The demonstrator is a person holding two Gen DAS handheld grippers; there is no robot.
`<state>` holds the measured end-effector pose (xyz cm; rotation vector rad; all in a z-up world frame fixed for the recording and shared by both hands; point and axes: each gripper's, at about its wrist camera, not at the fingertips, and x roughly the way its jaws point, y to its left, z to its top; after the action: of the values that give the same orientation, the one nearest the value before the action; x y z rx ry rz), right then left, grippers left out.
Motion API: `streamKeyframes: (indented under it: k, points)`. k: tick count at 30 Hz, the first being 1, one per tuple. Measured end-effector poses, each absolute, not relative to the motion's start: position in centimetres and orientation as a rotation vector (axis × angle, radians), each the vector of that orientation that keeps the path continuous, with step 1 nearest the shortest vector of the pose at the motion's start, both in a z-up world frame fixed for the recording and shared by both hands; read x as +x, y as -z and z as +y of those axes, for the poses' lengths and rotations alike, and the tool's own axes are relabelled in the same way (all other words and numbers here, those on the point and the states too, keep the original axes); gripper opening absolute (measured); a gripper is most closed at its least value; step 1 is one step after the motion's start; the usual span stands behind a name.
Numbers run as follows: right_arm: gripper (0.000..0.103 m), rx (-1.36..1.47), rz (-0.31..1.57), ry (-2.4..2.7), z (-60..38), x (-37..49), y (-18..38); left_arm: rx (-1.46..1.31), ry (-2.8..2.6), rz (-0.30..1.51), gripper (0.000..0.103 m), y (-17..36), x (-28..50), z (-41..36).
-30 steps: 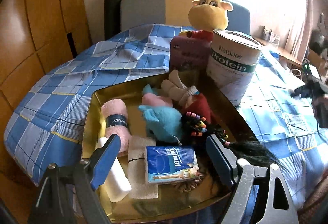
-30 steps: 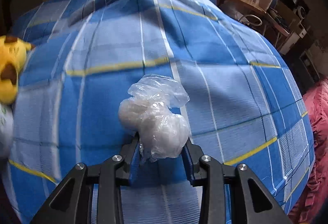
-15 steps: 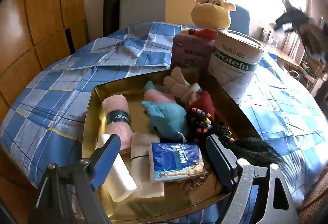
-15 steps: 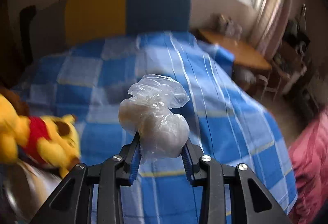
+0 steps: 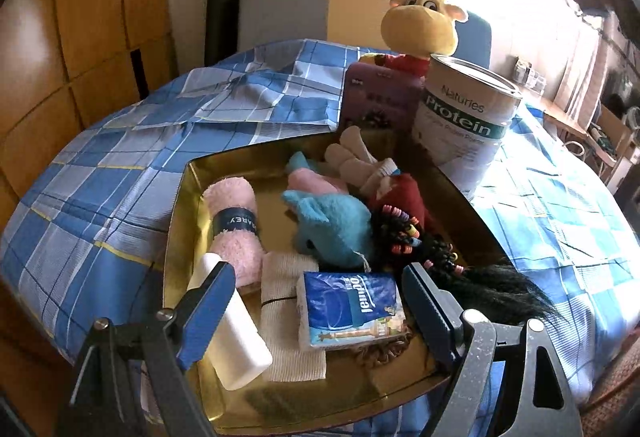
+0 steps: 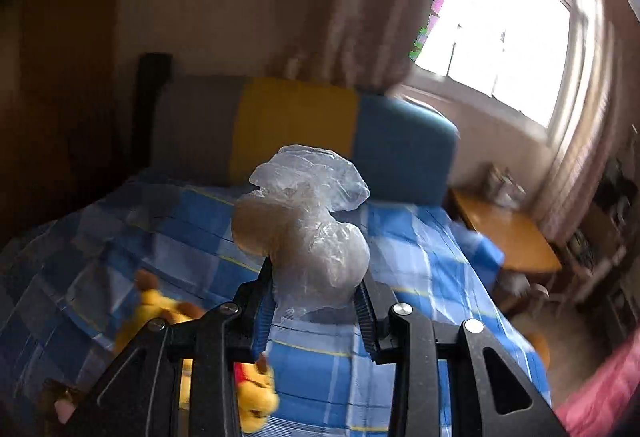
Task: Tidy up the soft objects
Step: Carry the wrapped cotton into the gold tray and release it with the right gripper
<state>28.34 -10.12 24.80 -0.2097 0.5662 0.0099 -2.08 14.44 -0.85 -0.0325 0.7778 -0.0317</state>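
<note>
Crinkled clear plastic, a knotted bag of pale soft lumps (image 6: pixel 304 233), sits pinched between the right gripper (image 6: pixel 316 301) fingers, high above the blue checked bedspread (image 6: pixel 420 261). Carrying step, I judge. Next: bring it left and down into the gold tray (image 5: pixel 180 221), where the left gripper (image 5: pixel 320 301) waits wide and empty.

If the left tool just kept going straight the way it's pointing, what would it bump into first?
Probably the blue tissue pack. It lies in the gold tray, straight ahead between the open fingers of the left tool. The folded white cloth sits just beside it, so depth makes this a guess.
</note>
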Motion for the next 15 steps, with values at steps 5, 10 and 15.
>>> streamKeyframes:
  k: [5, 10, 15]
  points:
    - [0.035, -0.254, 0.529, -0.145, -5.7, 26.0, -24.9, -0.034, 0.023, 0.773, 0.086, 0.7, -2.3, 14.6]
    - [0.035, -0.349, 0.537, -0.283, -0.8, 23.2, -23.1, -0.034, 0.014, 0.767, 0.086, 0.5, -2.6, 14.7]
    - [0.035, -0.377, 0.580, -0.386, 2.3, 21.2, -20.1, -0.031, 0.005, 0.763, 0.086, 0.3, -3.1, 14.8]
